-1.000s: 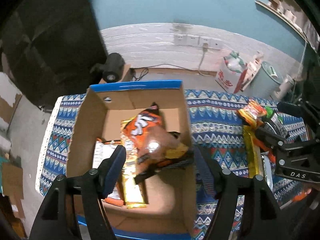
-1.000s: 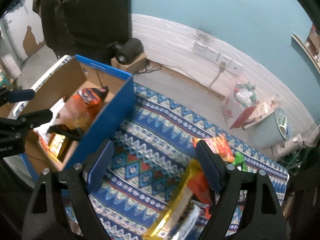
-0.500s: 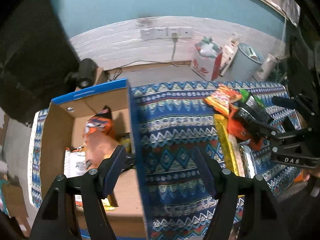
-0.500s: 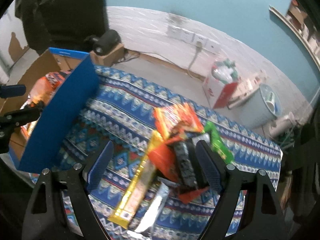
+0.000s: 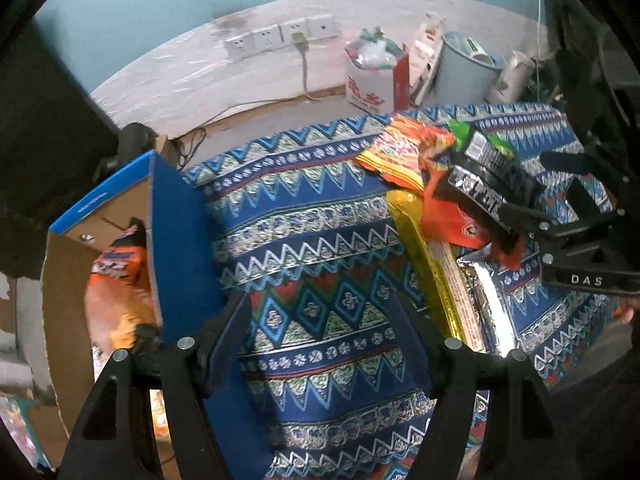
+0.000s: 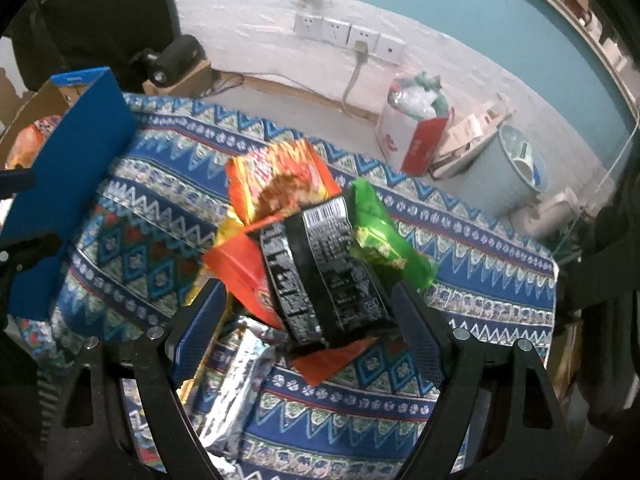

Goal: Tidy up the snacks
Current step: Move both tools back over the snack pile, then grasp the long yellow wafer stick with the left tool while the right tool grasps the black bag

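step: I'm between placements, both tools swung off the blue-sided cardboard box (image 5: 172, 240) toward the loose snack pile, so this reads as the reach for the next item.
right tool: my right gripper (image 6: 308, 320) is released and carrying nothing, jaws spread wide, with the black foil packet with white print (image 6: 320, 264) straight ahead between the tips and not yet pinched.
left tool: my left gripper (image 5: 320, 324) is also released and empty, only the blue zigzag-patterned tablecloth (image 5: 304, 216) under it; the box sits off its left finger, the long yellow wrapper bar (image 5: 428, 264) just past its right finger.
pile: orange noodle packet (image 6: 280, 180) beyond the black one, green bag (image 6: 384, 232) to the right, silver foil bar (image 6: 236, 380) near my left finger.
next: I'd guess drop lower and clamp the black packet only, since it overlaps an orange one.
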The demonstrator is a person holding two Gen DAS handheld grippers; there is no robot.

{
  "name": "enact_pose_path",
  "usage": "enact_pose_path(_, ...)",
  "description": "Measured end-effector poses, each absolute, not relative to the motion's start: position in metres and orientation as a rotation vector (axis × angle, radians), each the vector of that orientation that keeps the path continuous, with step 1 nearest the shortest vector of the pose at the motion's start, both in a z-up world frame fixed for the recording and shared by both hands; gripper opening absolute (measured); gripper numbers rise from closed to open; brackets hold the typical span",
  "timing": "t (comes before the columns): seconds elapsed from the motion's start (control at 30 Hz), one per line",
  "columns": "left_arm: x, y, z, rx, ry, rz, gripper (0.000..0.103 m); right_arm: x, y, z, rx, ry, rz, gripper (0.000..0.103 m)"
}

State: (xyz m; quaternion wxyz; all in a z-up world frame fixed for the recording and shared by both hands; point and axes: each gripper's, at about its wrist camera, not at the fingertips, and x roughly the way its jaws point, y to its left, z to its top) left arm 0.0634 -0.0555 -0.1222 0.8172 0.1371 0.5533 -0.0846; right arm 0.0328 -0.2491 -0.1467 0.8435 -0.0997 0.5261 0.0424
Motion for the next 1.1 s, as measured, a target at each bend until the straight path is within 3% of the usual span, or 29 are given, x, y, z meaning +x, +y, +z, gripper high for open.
enact_pose_path(0.83, 0.097, -0.088, -0.185, 0.263, 1.315, -0.24, 0.072, 0.062, -0.25, -0.209, -0.287, 1.183, 0.134, 0.083)
enact_pose_path(0.87, 0.097, -0.09, -0.185, 0.265, 1.316, -0.244, 0.072, 0.062, -0.251, -0.209, -0.281, 1.184, 0.14, 0.082)
enact_pose_path(0.93, 0.097, -0.095, -0.185, 0.261, 1.322, -0.251, 0.072, 0.059, -0.254, -0.206, -0.254, 1.185, 0.152, 0.066)
enact_pose_path(1.1, 0.094, -0.112, -0.189, 0.248, 1.34, -0.276, 0.078, 0.05, -0.266, -0.196, -0.206, 1.17, 0.134, 0.06)
